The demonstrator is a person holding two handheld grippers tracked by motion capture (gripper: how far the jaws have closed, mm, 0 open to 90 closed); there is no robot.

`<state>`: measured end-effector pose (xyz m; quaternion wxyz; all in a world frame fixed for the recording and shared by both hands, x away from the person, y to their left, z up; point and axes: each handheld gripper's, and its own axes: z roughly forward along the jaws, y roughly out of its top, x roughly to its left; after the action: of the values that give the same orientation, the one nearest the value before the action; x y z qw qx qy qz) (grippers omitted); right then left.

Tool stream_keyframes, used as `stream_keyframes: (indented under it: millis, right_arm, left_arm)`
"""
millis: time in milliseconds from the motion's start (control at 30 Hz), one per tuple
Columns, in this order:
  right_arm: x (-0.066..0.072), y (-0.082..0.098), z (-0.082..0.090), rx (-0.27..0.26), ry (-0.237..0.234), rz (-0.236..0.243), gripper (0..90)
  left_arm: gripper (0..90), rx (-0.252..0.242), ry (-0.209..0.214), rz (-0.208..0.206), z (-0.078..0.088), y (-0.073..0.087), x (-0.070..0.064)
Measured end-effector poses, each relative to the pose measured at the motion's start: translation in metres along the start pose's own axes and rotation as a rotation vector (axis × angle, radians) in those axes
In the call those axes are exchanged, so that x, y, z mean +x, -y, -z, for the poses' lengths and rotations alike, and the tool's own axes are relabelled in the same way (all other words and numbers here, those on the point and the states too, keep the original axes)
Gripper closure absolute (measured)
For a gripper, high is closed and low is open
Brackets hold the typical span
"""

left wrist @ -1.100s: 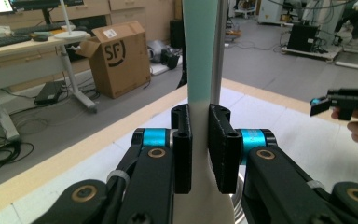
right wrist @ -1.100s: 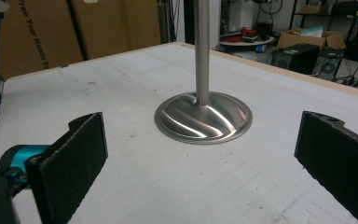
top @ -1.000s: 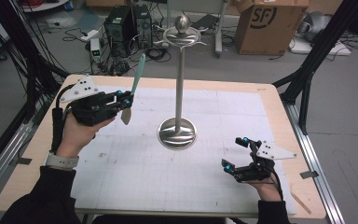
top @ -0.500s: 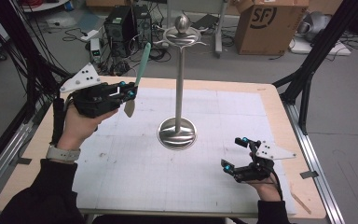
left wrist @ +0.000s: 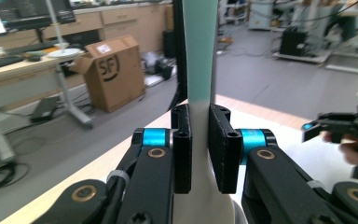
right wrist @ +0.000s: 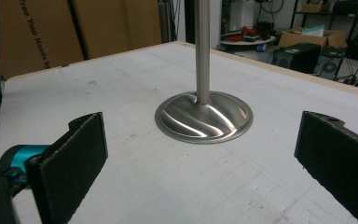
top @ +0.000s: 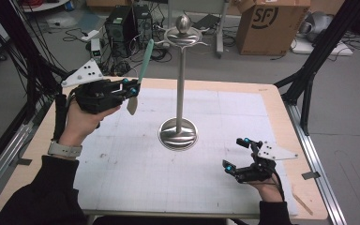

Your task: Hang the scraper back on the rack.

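Left gripper (top: pixel 130 90), upper left of the frame, is clamped on a green-handled spatula (top: pixel 142 70) held raised and near-upright, apparently for hanging on the steel stand (top: pixel 180 89) at centre, while the right gripper (top: pixel 238 154), lower right, rests spread and empty.

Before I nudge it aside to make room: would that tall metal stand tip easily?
Probably not from a low push: the stand rests on a wide domed base that looks like solid polished metal. Pushed high on the slim pole, it may rock, since hooks crown the top. It could slide on the mat.
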<state>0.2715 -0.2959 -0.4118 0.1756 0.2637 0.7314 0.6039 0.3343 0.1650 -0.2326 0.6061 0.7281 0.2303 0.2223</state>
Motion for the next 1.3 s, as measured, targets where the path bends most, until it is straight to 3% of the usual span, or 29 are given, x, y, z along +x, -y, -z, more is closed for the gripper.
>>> stream_keyframes:
  millis: [867, 1300]
  right_arm:
    - [-0.002, 0.001, 0.001, -0.002, 0.001, -0.003, 1.4]
    - [-0.001, 0.001, 0.000, 0.001, -0.001, -0.011, 1.4]
  left_arm:
    - [80.1, 0.011, 0.016, 0.001, -0.016, 0.000, 0.003]
    - [79.8, 0.023, 0.012, 0.005, -0.030, 0.004, -0.003]
